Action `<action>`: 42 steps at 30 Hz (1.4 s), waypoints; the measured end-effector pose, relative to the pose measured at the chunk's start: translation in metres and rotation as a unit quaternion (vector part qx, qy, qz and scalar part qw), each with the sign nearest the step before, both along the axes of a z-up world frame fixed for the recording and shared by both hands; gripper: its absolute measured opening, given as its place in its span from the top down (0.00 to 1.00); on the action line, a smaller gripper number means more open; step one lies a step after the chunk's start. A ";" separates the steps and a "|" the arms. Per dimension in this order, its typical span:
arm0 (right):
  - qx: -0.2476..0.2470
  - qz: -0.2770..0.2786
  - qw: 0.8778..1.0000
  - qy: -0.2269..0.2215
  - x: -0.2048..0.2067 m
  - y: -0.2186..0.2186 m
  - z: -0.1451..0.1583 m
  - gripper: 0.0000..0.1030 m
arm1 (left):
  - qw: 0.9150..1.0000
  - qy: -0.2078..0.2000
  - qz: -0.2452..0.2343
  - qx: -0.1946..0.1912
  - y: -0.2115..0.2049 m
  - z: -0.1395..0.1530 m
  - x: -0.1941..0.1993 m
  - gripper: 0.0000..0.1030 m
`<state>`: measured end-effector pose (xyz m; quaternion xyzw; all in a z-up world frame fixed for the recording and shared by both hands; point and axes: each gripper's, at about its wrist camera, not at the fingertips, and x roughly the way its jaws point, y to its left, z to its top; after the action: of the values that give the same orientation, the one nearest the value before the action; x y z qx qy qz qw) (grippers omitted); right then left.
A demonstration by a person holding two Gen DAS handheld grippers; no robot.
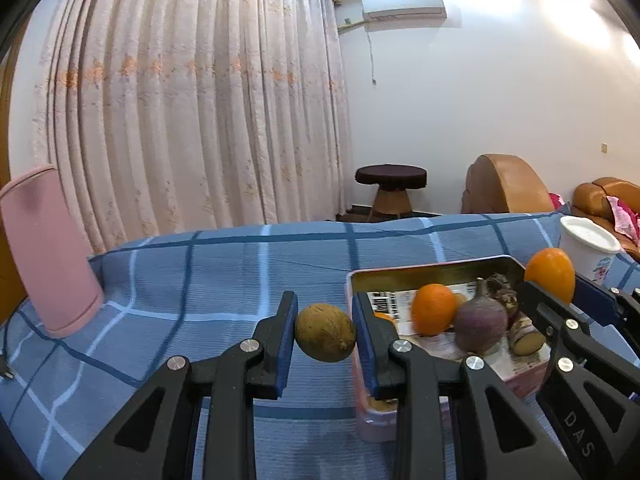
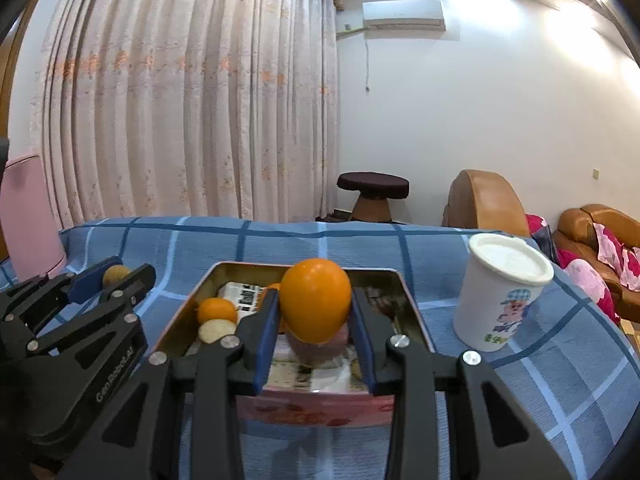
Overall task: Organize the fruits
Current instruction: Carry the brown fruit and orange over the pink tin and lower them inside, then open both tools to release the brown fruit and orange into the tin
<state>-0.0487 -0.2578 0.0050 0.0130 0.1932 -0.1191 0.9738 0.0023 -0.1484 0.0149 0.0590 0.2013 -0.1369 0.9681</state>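
Note:
My left gripper [image 1: 325, 334] is shut on a brown-green oval fruit [image 1: 325, 333], held above the blue checked cloth just left of a pink metal tin [image 1: 432, 273]. The same gripper [image 2: 114, 280] and its brown fruit [image 2: 116, 274] show at the left of the right wrist view. My right gripper [image 2: 314, 308] is shut on a large orange [image 2: 315, 300], held over the tin [image 2: 300, 267]. In the left wrist view that orange [image 1: 550, 274] hangs by the tin's far right corner. Inside the tin lie a small orange [image 1: 434, 308], a purple bulb-shaped fruit [image 1: 480, 326] and brownish pieces on printed paper.
A white lidded cup [image 2: 502, 292] with a cartoon print stands right of the tin. A pink cylinder [image 1: 48, 252] stands at the table's left end. Behind the table are curtains, a dark round stool [image 1: 391, 190] and a brown leather sofa [image 2: 600, 232].

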 end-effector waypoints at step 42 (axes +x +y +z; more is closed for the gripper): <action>0.068 0.051 0.993 0.080 0.054 -0.053 -0.012 0.58 | 0.995 0.102 0.008 -0.004 -0.042 -0.017 0.054 0.70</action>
<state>0.0050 -0.3110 -0.0067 0.0599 0.2789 -0.0561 0.9568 0.0566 -0.1907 -0.0021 0.0396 0.2991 -0.1350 0.9438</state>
